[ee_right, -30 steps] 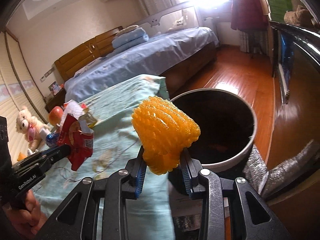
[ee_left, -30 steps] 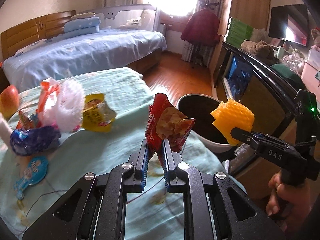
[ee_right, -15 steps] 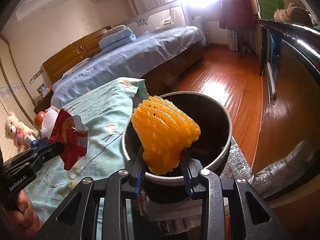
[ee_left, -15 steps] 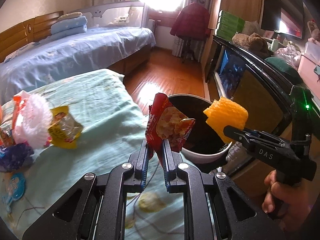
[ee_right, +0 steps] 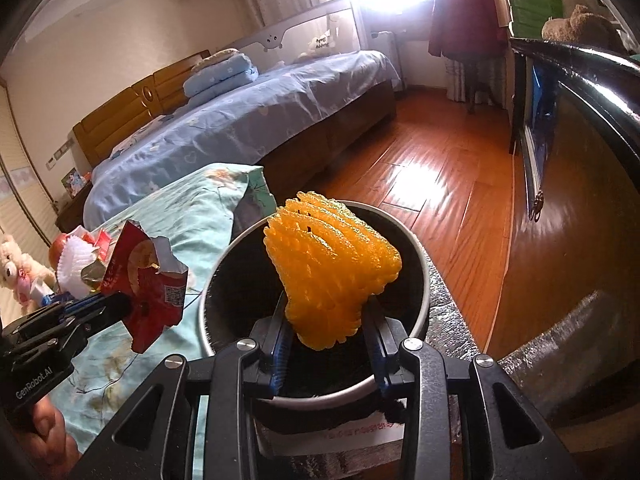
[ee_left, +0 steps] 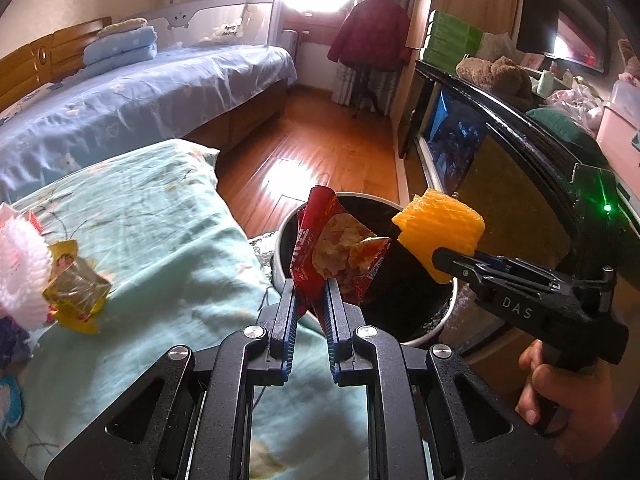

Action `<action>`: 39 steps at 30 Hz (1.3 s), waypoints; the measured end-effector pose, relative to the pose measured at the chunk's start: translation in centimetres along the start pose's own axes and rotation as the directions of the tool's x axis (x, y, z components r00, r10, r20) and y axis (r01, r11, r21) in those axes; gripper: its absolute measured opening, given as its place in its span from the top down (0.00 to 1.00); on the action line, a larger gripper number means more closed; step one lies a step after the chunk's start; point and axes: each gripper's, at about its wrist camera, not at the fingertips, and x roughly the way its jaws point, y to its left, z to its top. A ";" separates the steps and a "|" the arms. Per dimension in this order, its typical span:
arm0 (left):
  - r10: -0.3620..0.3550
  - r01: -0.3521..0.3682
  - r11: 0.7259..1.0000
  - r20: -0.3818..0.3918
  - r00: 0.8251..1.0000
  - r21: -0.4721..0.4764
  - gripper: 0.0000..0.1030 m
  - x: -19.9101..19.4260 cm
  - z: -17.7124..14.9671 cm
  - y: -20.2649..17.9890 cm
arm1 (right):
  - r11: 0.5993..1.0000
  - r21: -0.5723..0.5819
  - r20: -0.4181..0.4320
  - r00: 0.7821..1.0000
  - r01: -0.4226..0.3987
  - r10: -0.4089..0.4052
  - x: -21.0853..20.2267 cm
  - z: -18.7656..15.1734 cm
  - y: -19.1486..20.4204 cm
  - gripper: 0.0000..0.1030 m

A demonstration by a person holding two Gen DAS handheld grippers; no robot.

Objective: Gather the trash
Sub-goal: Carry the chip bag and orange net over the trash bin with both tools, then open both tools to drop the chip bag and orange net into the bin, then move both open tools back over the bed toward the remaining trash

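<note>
The left claw (ee_left: 311, 300) pinches a red snack bag (ee_left: 336, 252) by its bottom edge, right at the rim of the bin (ee_right: 420, 264). The bag looks light and crinkly. The right claw (ee_right: 328, 332) squeezes a soft orange foam net (ee_right: 332, 268) over the bin. More trash (ee_left: 76, 296) lies on the table (ee_left: 168, 240) beside the bin.

Both wrist views look forward along their fingers, close above the bin (ee_left: 424, 320) (ee_right: 420, 264), each catching the other gripper.
</note>
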 end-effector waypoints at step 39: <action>0.132 -0.124 0.978 0.036 0.991 -0.167 0.36 -6.4 -5.4 7.4 | 0.989 -0.014 0.010 0.989 -0.150 0.150 -1.2 -0.5 6.1 0.11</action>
